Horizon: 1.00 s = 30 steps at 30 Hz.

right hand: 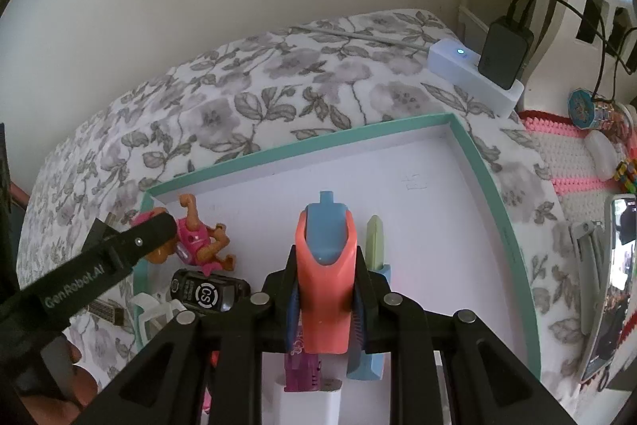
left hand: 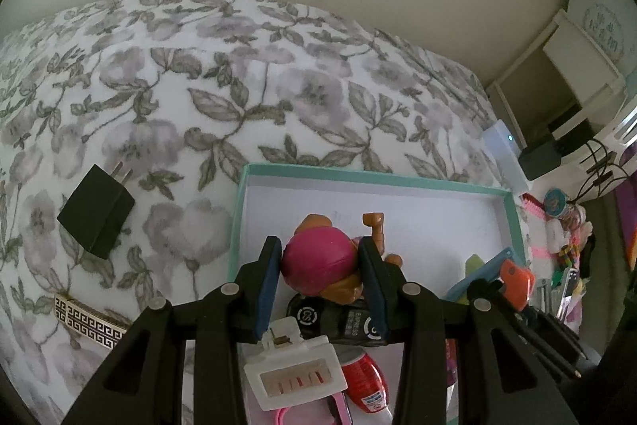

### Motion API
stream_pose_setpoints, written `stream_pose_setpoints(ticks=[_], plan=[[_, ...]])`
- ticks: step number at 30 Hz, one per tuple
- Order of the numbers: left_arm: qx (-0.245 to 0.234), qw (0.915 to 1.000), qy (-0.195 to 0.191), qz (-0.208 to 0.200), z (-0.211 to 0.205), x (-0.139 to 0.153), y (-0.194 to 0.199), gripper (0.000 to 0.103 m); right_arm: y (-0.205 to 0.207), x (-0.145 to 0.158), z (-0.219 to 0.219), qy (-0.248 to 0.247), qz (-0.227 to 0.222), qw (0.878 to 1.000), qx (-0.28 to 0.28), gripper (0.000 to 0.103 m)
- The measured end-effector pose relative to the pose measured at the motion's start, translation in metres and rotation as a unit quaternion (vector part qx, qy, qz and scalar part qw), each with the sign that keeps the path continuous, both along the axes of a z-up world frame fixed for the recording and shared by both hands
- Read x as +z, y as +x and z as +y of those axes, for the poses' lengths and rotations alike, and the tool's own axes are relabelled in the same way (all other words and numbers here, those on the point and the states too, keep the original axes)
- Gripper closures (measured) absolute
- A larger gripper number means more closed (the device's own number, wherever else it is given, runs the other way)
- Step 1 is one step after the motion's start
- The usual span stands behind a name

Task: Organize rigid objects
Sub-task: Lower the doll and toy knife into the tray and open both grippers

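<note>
A teal-rimmed white tray [left hand: 238,210] [right hand: 473,154] lies on the floral bedspread. My left gripper [left hand: 320,263] is shut on a pink-and-brown toy dog figure [left hand: 318,259] over the tray's left part; the figure also shows in the right wrist view [right hand: 199,237], with the left gripper's finger [right hand: 151,230] against it. My right gripper [right hand: 325,279] is shut on an orange-and-blue utility knife [right hand: 324,265], held above the tray's middle; the knife shows in the left wrist view [left hand: 515,279]. A black charger [left hand: 95,212] and a patterned gold bar [left hand: 89,319] lie on the bedspread left of the tray.
In the tray lie a black cylinder [right hand: 207,291], a white clip box [left hand: 296,371], a red bottle [left hand: 364,381], a green-and-blue item [right hand: 376,245] and a purple piece [right hand: 302,365]. A white power strip [right hand: 473,74] with a black adapter [right hand: 503,54] sits beyond. A pink crochet mat [right hand: 573,154] holds clutter on the right.
</note>
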<state>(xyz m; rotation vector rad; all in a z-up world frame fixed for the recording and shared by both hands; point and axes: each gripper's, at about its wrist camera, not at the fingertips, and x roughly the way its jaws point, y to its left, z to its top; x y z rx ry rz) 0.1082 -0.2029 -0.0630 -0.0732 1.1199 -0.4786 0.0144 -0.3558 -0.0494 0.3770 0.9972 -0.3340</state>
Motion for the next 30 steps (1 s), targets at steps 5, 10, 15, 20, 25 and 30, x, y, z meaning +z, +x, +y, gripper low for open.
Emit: stream_pose_setpoints(ticks=[5, 10, 15, 20, 25, 30], plan=[[-0.007, 0.9999, 0.009, 0.004, -0.003, -0.002, -0.002, 0.062, 0.0, 0.001, 0.001, -0.004, 0.005, 1.0, 0.003, 0.08], [-0.008, 0.9998, 0.016, 0.012, -0.003, -0.002, -0.003, 0.06, -0.001, 0.0, 0.0, -0.005, 0.008, 1.0, 0.001, 0.08], [-0.01, 0.9996, 0.024, 0.013, -0.003, -0.001, -0.004, 0.052, -0.001, 0.001, 0.001, -0.013, 0.011, 1.0, 0.003, 0.078], [-0.012, 0.9995, 0.027, 0.008, -0.003, 0.005, -0.005, 0.045, -0.001, 0.003, 0.002, -0.018, 0.011, 1.0, 0.001, 0.063], [-0.008, 0.9996, 0.028, 0.007, 0.002, 0.011, -0.005, 0.044, -0.003, 0.007, 0.0, -0.021, 0.009, 1.0, -0.002, 0.054], [0.004, 0.9998, 0.02, -0.004, 0.013, 0.025, -0.004, 0.039, -0.004, 0.012, 0.0, -0.027, 0.006, 1.0, -0.003, 0.041]])
